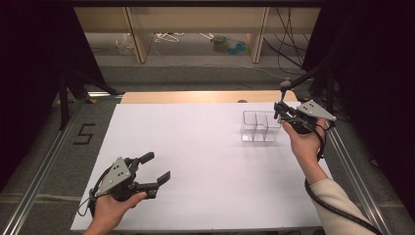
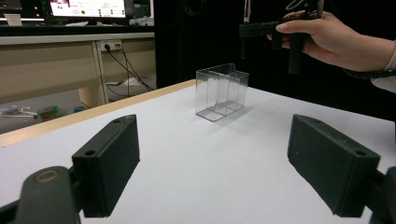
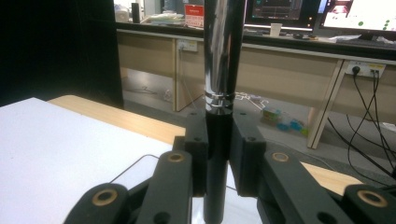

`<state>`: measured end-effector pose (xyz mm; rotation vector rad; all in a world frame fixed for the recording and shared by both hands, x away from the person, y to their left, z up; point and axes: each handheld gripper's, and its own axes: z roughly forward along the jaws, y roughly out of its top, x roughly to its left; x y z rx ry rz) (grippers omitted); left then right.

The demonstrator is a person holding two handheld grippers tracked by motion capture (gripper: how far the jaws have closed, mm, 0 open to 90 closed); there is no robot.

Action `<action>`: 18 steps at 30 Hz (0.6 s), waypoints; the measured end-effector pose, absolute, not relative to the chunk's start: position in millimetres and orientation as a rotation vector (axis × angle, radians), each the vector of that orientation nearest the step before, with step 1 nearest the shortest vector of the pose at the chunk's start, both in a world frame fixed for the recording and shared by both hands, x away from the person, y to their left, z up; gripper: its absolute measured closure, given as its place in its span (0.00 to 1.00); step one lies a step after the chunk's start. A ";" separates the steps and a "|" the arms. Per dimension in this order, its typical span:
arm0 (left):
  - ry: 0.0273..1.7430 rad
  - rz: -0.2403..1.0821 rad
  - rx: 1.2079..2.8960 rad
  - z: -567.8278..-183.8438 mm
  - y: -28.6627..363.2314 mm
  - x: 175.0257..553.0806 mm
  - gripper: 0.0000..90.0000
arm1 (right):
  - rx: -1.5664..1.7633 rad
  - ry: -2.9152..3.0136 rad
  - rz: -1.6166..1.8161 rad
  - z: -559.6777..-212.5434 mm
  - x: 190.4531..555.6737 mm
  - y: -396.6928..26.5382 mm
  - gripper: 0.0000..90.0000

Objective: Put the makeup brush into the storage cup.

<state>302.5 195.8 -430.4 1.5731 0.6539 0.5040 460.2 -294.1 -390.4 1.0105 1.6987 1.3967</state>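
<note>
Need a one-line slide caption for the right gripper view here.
Right gripper clamps an upright pen-like rod, chrome above and black below, at the white table's far edge.

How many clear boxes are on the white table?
1. The clear box stands on the white table near its far right side, just below the right gripper, which holds a black-and-silver rod upright.

A white table (image 1: 195,161) carried the scene, its flat top plain and matte, with a strip of pale wood showing along the far edge. Directly on it stood a clear plastic box (image 1: 260,126), upright near the far right corner and split by see-through walls into narrow compartments. The table itself stood on a grey floor (image 1: 54,161) marked with a black 5.
</note>
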 end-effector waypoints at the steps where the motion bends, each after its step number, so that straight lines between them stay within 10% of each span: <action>1: 0.654 0.504 1.573 -430.4 195.8 302.5 0.19 | 1.004 1.702 1.392 -390.6 461.1 -294.9 0.88; 18: 0.653 0.503 1.575 -430.6 195.8 302.6 0.19 | 1.013 1.704 1.379 -391.9 467.6 -296.0 0.88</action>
